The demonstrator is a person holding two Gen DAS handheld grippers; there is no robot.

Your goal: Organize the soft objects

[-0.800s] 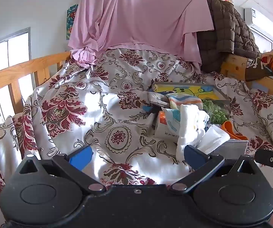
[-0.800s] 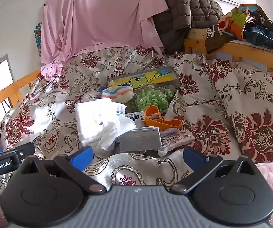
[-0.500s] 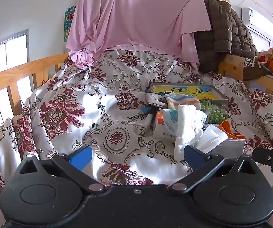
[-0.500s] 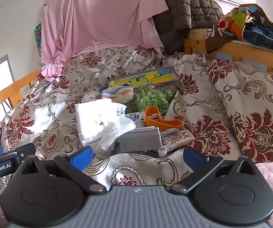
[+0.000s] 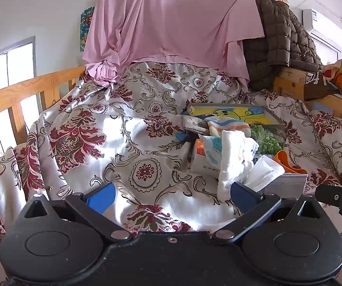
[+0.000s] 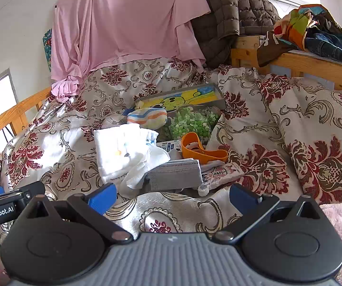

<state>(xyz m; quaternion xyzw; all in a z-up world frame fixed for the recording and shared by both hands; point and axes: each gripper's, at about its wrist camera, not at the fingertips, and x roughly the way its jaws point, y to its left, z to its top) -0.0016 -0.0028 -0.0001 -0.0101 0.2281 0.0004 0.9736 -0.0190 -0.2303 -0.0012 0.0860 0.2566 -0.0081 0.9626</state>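
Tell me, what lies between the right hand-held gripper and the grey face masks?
Only bare floral bedspread lies between the open right hand-held gripper and the grey face masks, seen in the right wrist view.

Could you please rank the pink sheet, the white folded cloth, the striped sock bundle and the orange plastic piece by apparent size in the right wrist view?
1. pink sheet, by far the largest
2. white folded cloth
3. and 4. orange plastic piece and striped sock bundle look alike, so I leave them unranked.

Glossy satin bedspread (image 5: 132,143), soft white cloth (image 6: 120,150), matt wooden rail (image 5: 16,95), quilted jacket (image 6: 228,12).
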